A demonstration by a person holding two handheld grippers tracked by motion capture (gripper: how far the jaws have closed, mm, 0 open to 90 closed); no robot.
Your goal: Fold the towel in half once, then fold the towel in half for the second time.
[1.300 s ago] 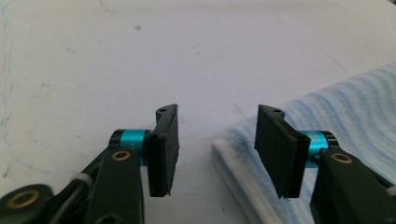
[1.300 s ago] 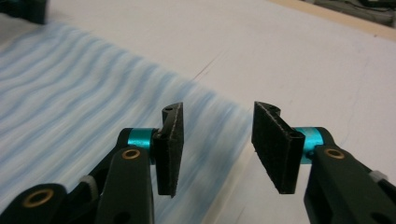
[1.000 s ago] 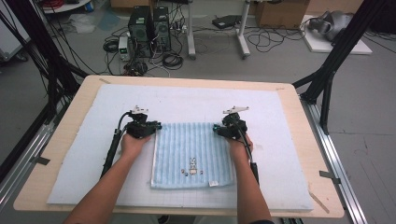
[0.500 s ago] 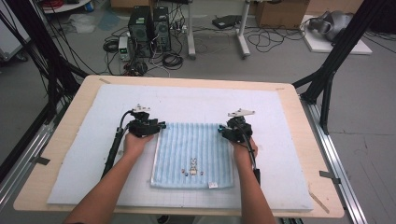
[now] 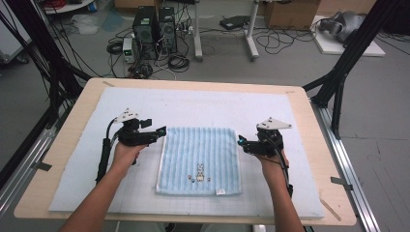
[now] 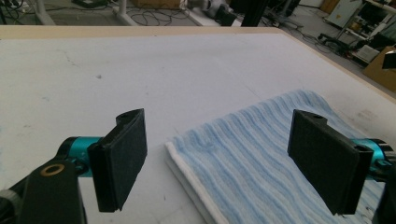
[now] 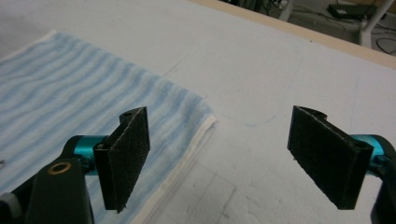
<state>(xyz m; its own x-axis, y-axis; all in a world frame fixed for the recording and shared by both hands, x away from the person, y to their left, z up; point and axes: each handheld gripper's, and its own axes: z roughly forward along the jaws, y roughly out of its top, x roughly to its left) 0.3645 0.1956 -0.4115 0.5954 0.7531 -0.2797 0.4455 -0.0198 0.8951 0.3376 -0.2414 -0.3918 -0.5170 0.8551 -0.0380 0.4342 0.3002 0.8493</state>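
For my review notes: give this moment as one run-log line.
towel: folded, flat on mat | left gripper: jaws just opened, empty | right gripper: jaws just opened, empty

Left gripper (image 5: 162, 130), right gripper (image 5: 240, 142): fingers apart.

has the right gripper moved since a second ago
Yes. The right gripper has drawn rightward off the towel's far right corner, its jaws having just opened with nothing between them.

Light blue striped towel (image 5: 199, 159) with white edging on a white mat (image 5: 203, 104)
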